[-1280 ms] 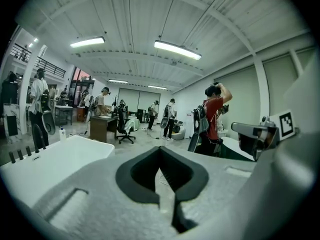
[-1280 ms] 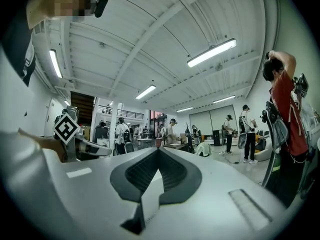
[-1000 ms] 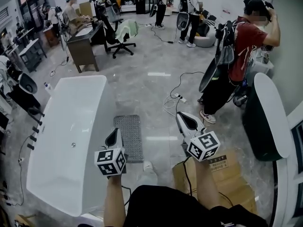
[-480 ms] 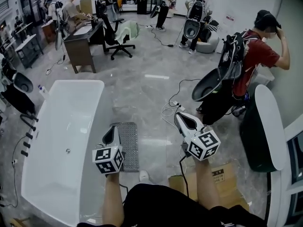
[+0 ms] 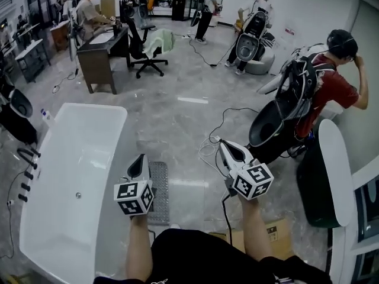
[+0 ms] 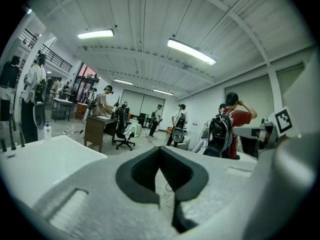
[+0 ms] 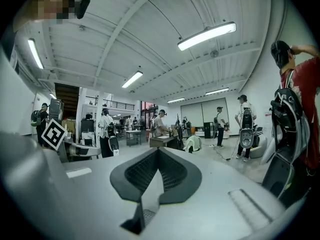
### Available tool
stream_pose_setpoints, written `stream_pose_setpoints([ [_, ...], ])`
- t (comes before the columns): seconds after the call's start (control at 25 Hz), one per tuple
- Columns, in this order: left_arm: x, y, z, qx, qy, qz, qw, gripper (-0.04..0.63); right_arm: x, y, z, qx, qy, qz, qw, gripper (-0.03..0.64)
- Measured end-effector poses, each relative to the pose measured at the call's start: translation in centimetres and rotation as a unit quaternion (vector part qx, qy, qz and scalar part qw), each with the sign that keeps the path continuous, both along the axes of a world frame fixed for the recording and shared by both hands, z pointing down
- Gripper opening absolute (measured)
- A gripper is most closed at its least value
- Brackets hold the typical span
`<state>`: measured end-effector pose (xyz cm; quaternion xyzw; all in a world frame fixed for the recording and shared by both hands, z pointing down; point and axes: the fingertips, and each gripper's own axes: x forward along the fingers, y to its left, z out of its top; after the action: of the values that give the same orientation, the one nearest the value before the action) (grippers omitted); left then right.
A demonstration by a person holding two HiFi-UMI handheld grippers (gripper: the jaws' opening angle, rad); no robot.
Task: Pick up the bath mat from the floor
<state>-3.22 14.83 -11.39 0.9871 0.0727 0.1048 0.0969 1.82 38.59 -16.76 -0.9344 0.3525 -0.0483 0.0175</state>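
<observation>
Grey bath mat (image 5: pixel 161 182) untouched; L tongs (image 5: pixel 141 158), R tongs (image 5: pixel 223 145) closed, empty.

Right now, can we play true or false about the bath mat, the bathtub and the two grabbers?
1. The grey bath mat lies flat on the floor beside the white bathtub. True.
2. The left gripper is holding the bath mat. False: its jaws are shut on nothing, and the mat is still on the floor.
3. The right gripper has its jaws wide open. False: they are shut together, with nothing between them.
4. A person in a red shirt stands off to the right. True.
</observation>
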Motion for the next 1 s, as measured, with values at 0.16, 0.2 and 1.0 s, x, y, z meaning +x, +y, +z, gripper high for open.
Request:
stream_pose_setpoints([
  [0.16, 1.3, -2.5, 1.1, -0.012, -0.010, -0.020, 0.9997, 0.000, 2.3, -2.3, 1.0, -0.005, -0.010, -0.014, 1.000, 0.006],
  [0.2, 1.6, -2.9, 1.3, -0.011, -0.011, -0.021, 0.9996, 0.000, 2.8, -2.7, 1.1, -0.002, -0.012, -0.016, 1.000, 0.006],
  [1.0, 7.7, -6.6, 3.9, 0.016, -0.061, -0.085, 0.9944, 0.000, 12.9, -9.1, 5.1, 0.028, -0.062, -0.101, 0.993, 0.006],
])
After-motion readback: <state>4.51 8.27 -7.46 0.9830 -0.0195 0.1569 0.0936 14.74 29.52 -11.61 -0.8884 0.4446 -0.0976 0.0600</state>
